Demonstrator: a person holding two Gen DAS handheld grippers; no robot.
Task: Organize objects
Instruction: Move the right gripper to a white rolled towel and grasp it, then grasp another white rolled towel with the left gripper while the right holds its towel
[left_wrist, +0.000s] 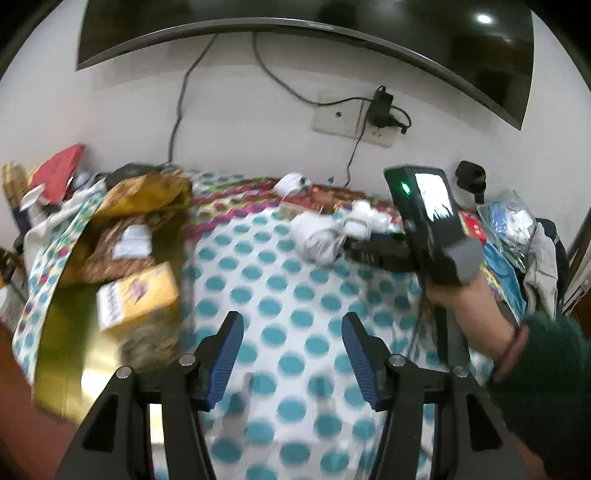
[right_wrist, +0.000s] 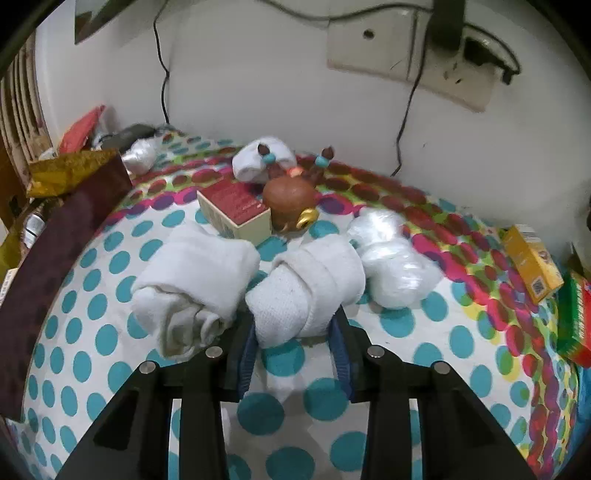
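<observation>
My right gripper (right_wrist: 293, 345) is shut on the near end of a rolled white cloth (right_wrist: 306, 284) lying on the dotted bedspread (right_wrist: 110, 332); both blue pads press its sides. A second white roll (right_wrist: 192, 280) lies just left of it, and a plastic-wrapped white bundle (right_wrist: 391, 258) just right. In the left wrist view the same right gripper (left_wrist: 354, 247), held by a hand (left_wrist: 458, 299), sits at the white rolls (left_wrist: 317, 236). My left gripper (left_wrist: 291, 354) hovers open over the bedspread (left_wrist: 280, 280) with nothing between its fingers.
A gold box (left_wrist: 62, 343) at the left holds a yellow carton (left_wrist: 136, 299). Behind the rolls stand a red-topped box (right_wrist: 236, 206) and a brown round figurine (right_wrist: 290, 203). A yellow carton (right_wrist: 532, 262) and a red-green box (right_wrist: 576, 317) lie right. Cables hang down the wall.
</observation>
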